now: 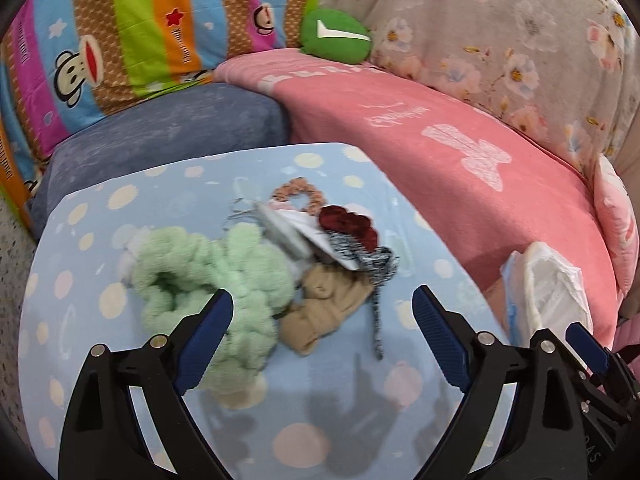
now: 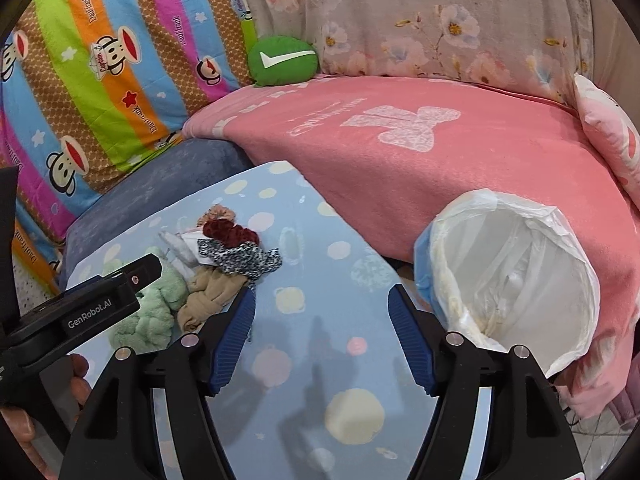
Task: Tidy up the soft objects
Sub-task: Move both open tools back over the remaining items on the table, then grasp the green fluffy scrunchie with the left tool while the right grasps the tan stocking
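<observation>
A heap of soft items lies on the pale blue dotted cloth (image 1: 320, 420): a fluffy mint-green piece (image 1: 200, 276), a beige stocking (image 1: 324, 312), a black-and-white speckled scrunchie (image 1: 376, 260), a dark red scrunchie (image 1: 348, 226) and a pink one (image 1: 300, 196). My left gripper (image 1: 324, 300) hovers open just in front of the heap, its left pad over the green piece's edge, gripping nothing. My right gripper (image 2: 320, 296) is open and empty over bare cloth, between the heap (image 2: 224, 264) and a bin lined with a white bag (image 2: 520, 272).
A pink blanket (image 2: 400, 160) lies behind the bin. A striped monkey-print pillow (image 2: 100, 60), a green cushion with a white tick (image 2: 282, 60) and a floral cover (image 2: 440, 20) line the back. A blue-grey cushion (image 1: 160, 132) sits under the cloth. A person's hand (image 2: 24, 432) shows at lower left.
</observation>
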The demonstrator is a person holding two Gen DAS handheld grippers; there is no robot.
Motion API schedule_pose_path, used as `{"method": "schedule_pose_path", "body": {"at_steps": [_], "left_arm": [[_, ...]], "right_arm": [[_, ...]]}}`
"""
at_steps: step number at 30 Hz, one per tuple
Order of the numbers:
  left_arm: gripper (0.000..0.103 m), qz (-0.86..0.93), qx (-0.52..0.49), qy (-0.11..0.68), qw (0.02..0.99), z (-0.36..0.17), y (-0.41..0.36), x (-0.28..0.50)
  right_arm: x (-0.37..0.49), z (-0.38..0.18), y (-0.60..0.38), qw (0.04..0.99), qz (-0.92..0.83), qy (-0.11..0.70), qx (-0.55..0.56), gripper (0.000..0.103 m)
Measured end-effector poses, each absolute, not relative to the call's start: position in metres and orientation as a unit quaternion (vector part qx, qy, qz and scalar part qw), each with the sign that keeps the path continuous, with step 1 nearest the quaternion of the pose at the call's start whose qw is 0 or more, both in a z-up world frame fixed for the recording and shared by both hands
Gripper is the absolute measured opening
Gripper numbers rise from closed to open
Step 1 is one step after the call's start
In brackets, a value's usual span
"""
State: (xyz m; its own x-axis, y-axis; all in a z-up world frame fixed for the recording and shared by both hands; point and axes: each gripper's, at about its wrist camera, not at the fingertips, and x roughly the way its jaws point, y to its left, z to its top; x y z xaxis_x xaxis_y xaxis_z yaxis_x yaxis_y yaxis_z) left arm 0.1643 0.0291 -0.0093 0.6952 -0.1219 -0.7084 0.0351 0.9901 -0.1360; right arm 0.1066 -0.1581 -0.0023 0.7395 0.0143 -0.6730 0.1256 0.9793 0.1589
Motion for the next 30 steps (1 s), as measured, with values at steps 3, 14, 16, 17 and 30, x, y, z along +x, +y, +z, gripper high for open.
{"method": "schedule_pose_path", "body": {"at_steps": [3, 14, 16, 17, 30], "left_arm": [[0.087, -0.032, -0.060, 0.391, 0.918, -0.012, 0.046, 0.161], [0.089, -0.004, -0.085, 0.416, 0.905, -0.031, 0.097, 0.162], [0.089, -0.001, -0.095, 0.421, 0.902, -0.036, 0.106, 0.163], [0.089, 0.000, -0.099, 0.424, 0.900, -0.038, 0.108, 0.164], [0.079, -0.042, -0.172, 0.474, 0.863, -0.072, 0.124, 0.188]], "right_arm": [[0.107, -0.005, -0.137, 0.926, -0.020, 0.365, 0.091, 0.069], [0.119, -0.015, -0.086, 0.921, 0.003, 0.382, 0.081, 0.071], [0.122, -0.018, -0.079, 0.919, 0.006, 0.386, 0.080, 0.071], [0.123, -0.019, -0.075, 0.918, 0.007, 0.388, 0.079, 0.071], [0.144, -0.032, -0.060, 0.914, 0.005, 0.398, 0.083, 0.071]]}}
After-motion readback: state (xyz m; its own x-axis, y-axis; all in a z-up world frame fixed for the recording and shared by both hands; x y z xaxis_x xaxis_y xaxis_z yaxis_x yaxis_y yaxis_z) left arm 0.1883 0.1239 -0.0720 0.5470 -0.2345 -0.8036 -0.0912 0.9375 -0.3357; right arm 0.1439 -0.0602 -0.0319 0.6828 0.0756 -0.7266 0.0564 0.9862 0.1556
